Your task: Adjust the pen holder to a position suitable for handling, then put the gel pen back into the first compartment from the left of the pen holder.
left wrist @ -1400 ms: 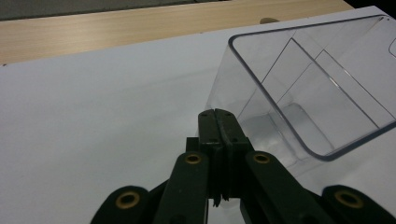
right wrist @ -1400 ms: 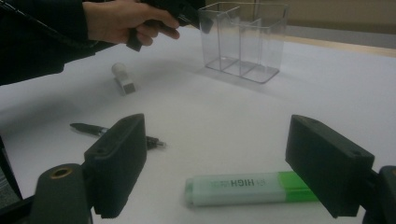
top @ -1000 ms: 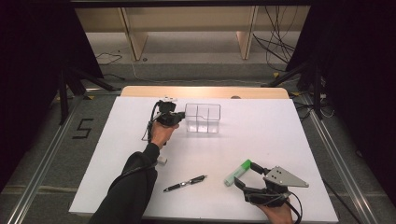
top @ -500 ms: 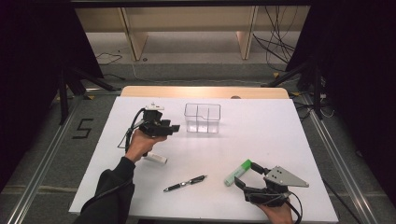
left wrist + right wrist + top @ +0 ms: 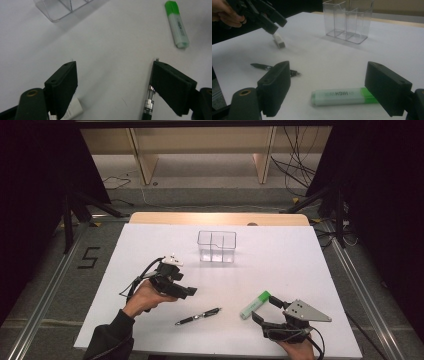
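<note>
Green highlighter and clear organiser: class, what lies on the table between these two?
Nothing. In the high view, bare white table separates the green highlighter from the clear organiser; the right gripper view shows the same empty stretch.

The person is wearing a dark sleeve (image 5: pixel 107 342). Both black grippers are trailing cables; the right gripper (image 5: pixel 266 310) is carrying a grey three-cornered plate (image 5: pixel 305 310).

The white tabletop (image 5: pixel 300 265) stands on a grey floor (image 5: pixel 210 195) between dark curtains (image 5: pixel 30 195). Behind it are wooden shelves (image 5: pixel 200 145) and loose cables (image 5: pixel 300 165). A black "5" (image 5: pixel 89 257) is marked on the floor.
</note>
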Available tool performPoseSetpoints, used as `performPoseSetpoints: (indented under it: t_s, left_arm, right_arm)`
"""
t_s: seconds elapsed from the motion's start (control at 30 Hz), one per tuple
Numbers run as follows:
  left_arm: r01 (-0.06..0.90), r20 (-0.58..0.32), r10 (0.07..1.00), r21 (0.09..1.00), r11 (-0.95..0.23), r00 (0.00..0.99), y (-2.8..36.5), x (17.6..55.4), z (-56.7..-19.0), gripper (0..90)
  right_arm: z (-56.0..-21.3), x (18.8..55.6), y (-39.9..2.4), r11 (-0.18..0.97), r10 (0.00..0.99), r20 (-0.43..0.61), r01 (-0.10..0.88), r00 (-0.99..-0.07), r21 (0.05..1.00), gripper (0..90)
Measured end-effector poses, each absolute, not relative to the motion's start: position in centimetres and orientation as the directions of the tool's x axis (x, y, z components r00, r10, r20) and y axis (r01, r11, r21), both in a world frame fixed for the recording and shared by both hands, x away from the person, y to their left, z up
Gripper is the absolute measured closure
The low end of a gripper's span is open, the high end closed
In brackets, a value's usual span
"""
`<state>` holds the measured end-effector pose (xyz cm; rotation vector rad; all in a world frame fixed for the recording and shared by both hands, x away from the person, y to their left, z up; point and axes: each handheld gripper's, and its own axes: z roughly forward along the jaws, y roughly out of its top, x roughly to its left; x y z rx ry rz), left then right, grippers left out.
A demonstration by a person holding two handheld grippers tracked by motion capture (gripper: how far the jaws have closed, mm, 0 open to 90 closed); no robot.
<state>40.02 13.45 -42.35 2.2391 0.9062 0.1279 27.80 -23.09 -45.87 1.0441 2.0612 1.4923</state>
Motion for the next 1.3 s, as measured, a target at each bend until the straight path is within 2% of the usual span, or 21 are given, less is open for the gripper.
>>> performPoseSetpoints:
  t_s: [0.4,0.77,1.03,1.1,1.3]
  left_arm:
    - [0.558,-0.155,0.596,0.588,-0.586,0.788,13.3,37.5,-43.4,18.8]
    - [0.506,-0.090,0.544,0.518,-0.690,0.834,12.6,36.0,-43.6,19.2]
    - [0.478,-0.065,0.502,0.430,-0.766,0.863,11.6,35.5,-44.6,20.3]
    - [0.471,-0.068,0.490,0.418,-0.777,0.869,11.6,35.4,-44.6,21.8]
    - [0.460,-0.076,0.465,0.360,-0.812,0.882,11.5,35.5,-45.1,34.1]
  right_arm:
    - [-46.1,27.7,-23.0,0.161,0.751,0.112,0.344,-0.651,0.925,21.6]
    - [-46.1,27.7,-22.7,0.173,0.749,0.107,0.348,-0.653,0.921,21.5]
    - [-46.1,27.6,-22.6,0.189,0.752,0.088,0.341,-0.653,0.921,21.6]
    - [-46.1,27.5,-22.6,0.193,0.751,0.082,0.336,-0.655,0.922,21.5]
    - [-46.2,27.7,-22.5,0.198,0.747,0.085,0.342,-0.660,0.919,21.5]
